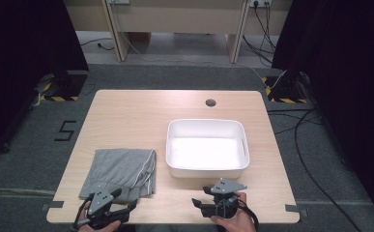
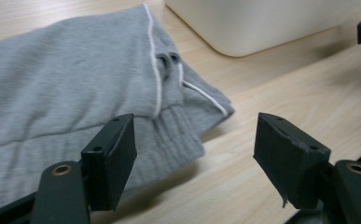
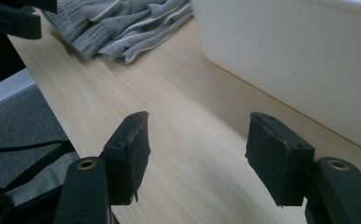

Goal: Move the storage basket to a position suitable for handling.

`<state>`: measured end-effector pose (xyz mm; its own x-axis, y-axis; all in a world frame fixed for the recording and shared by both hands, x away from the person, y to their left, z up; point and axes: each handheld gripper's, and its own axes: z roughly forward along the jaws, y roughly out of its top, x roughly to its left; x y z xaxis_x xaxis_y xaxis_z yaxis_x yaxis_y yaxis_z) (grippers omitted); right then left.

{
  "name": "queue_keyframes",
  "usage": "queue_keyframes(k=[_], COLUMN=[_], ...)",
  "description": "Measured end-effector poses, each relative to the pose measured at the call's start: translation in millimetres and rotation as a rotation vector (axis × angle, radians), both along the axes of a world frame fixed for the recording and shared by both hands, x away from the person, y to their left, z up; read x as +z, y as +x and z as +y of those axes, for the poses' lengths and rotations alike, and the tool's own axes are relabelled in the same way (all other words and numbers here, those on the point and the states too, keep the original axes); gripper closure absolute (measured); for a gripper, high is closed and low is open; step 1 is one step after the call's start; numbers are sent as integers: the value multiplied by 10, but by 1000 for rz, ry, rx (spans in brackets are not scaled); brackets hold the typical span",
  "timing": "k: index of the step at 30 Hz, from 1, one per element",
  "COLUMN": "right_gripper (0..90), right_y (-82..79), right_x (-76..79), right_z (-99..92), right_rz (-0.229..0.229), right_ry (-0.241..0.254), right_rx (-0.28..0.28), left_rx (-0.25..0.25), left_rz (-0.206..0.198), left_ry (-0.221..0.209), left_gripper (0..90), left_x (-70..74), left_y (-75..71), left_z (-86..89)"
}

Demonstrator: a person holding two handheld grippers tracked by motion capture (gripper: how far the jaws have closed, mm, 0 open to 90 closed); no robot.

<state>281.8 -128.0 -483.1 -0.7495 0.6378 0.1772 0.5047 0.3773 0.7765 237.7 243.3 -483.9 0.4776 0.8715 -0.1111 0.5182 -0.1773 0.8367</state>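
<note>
Clearly soft and light, the folded grey garment (image 1: 120, 172) lies on the bench (image 1: 126, 111) left of the white tub (image 1: 207, 170) — best pinched at its ribbed waistband. Both hand-held grippers — left (image 1: 122, 207), right (image 1: 197, 205) — stand apart, empty.

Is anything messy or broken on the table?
A little. The grey garment is folded loosely, its right edge rumpled with white piping and layers sticking out. The right gripper has pads with frayed, chipped edges. The white bin sits straight.
</note>
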Motion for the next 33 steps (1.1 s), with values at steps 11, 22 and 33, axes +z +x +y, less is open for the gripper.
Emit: queue_keyframes(k=[11,22,33], right_gripper=[393,360,352], right_y=[84,175,278], right_x=[-12,-38,-66], right_z=[378,704,913], right_rz=[4,-12,-9], right_ry=[7,-17,-28], right_rx=[52,79,95], left_rx=[95,150,195], left_rz=[-15,56,99], left_ry=[-5,-12,-16], left_gripper=[288,287,283], left_x=[179,62,-4], left_y=[262,608,808], left_z=[317,477,614])
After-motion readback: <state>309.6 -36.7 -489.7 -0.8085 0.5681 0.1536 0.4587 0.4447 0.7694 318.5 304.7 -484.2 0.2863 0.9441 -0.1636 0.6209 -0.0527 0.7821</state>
